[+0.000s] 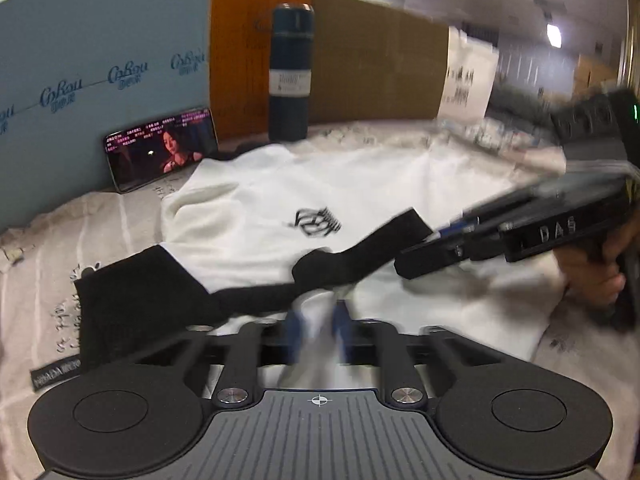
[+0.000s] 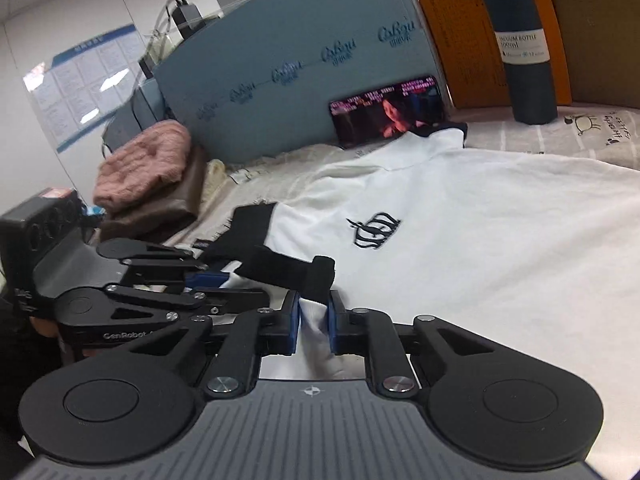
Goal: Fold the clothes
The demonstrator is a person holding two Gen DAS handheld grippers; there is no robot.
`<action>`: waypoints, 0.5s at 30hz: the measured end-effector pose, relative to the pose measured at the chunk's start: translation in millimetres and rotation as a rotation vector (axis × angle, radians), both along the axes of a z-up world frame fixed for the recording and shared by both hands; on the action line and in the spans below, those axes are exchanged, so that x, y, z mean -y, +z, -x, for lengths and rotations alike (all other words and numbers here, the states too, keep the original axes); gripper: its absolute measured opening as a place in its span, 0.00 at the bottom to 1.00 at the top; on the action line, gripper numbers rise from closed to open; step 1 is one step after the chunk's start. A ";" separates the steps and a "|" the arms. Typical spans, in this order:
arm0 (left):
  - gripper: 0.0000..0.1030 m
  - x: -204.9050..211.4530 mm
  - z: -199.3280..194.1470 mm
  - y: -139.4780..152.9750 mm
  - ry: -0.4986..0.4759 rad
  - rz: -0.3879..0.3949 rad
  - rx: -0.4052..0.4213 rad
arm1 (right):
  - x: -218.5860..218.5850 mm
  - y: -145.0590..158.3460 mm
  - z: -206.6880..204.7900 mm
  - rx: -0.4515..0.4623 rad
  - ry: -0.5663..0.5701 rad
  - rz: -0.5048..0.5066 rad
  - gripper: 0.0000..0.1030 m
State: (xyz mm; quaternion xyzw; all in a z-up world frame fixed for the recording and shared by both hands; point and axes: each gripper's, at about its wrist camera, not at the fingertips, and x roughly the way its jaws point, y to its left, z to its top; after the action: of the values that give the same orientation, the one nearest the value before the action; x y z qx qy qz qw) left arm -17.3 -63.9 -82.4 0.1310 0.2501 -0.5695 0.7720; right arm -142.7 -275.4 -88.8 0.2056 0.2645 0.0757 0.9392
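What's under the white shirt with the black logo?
The white shirt lies on a pale striped cloth with printed doodles, which shows around its edges. What the cloth covers underneath cannot be seen.

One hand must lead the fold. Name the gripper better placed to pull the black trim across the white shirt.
Right, probably: the right gripper is shut on white cloth under the black fabric trim, with the white embroidered shirt spread ahead. The left gripper clamps nearer the shirt's outer edge.

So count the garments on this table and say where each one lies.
3, maybe more hidden. The white shirt is spread across the middle, pinched by the left gripper and right gripper. A pink fuzzy garment sits on a brown folded one at the far left.
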 end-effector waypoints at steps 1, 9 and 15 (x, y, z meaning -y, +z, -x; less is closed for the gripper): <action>0.07 -6.3 5.4 4.4 -0.001 0.038 0.014 | -1.4 4.2 7.9 0.033 0.004 -0.008 0.11; 0.07 -74.5 60.6 43.4 -0.128 0.373 0.029 | -23.3 40.9 103.9 0.274 0.055 -0.023 0.11; 0.08 -107.6 111.1 40.7 -0.291 0.424 0.003 | -51.7 36.6 172.4 0.299 0.096 0.021 0.11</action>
State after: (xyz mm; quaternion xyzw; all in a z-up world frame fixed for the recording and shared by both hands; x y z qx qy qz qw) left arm -128.4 43.7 -41.7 0.0018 0.1023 -0.7140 0.6926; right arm -315.0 -223.6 -52.2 0.1692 0.1320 0.1475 0.9655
